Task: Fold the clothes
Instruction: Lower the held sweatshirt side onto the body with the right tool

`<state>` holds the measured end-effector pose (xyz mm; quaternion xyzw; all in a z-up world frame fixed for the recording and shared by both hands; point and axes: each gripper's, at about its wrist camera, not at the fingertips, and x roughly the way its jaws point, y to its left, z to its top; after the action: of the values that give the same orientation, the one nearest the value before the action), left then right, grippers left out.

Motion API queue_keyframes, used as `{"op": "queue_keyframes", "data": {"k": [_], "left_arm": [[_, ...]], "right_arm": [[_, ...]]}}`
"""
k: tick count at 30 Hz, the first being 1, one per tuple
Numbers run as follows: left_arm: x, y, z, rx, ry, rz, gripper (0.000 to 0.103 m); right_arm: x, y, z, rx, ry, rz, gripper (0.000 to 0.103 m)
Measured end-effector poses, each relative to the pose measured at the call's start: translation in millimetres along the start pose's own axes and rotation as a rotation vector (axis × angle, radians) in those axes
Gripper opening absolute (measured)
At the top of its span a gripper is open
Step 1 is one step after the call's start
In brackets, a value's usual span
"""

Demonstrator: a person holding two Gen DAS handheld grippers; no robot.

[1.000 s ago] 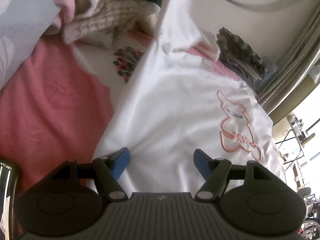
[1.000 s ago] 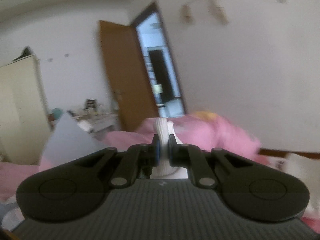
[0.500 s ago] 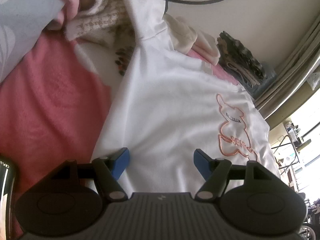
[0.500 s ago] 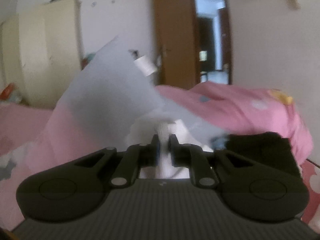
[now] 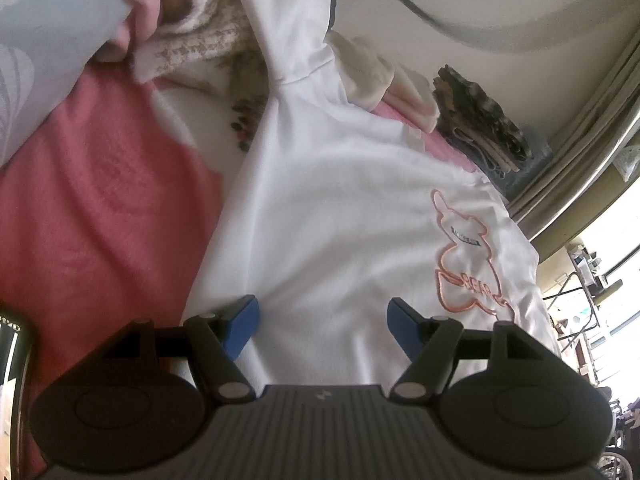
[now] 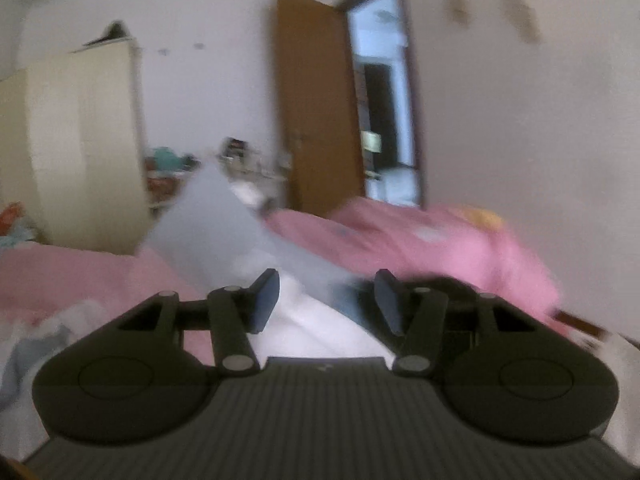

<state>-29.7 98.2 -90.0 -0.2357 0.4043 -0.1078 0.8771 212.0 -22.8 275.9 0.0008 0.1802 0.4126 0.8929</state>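
A bed with a pink cover (image 5: 100, 208) is carrying the laundry, and a brown door (image 6: 316, 120) is standing ajar in the white wall beyond it. A white T-shirt (image 5: 340, 216) with an orange outline print (image 5: 466, 256) is lying spread across the bed, one sleeve rising toward the far edge beside a beige knitted garment (image 5: 200, 44). The left hand-held gripper (image 5: 322, 326) is hovering over the shirt's near hem, its blue pads spread wide. The right hand-held gripper (image 6: 326, 300) is also sitting spread apart, pinching nothing, above white cloth (image 6: 316, 332) in a blurred view.
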Motion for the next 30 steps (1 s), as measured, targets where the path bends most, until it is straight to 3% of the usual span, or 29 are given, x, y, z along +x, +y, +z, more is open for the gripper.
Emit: {"op": "queue_keyframes", "data": {"k": [5, 10, 14, 17, 23, 30], "left_arm": [[0.3, 0.9, 1.7, -0.021, 0.003, -0.002, 0.072], [1.0, -1.1, 0.7, -0.015, -0.001, 0.006, 0.072], [1.6, -1.7, 0.3, -0.007, -0.002, 0.01, 0.072], [2.3, -1.0, 0.9, -0.004, -0.003, 0.007, 0.072], [3.2, -3.4, -0.5, 0.02, -0.01, 0.012, 0.072], [2.7, -3.7, -1.1, 0.036, -0.011, 0.015, 0.072]], "right_arm": [[-18.1, -77.8, -48.1, 0.188, 0.316, -0.147, 0.047], [35.8, -108.6, -146.7, 0.226, 0.514, -0.246, 0.025], [82.4, -130.3, -226.8, 0.244, 0.66, -0.321, 0.018], [114.9, -136.5, -251.0, 0.258, 0.677, -0.314, 0.016], [121.5, -140.2, -257.8, 0.291, 0.61, -0.323, 0.008], [129.2, -144.5, -265.9, 0.329, 0.531, -0.334, 0.007]]}}
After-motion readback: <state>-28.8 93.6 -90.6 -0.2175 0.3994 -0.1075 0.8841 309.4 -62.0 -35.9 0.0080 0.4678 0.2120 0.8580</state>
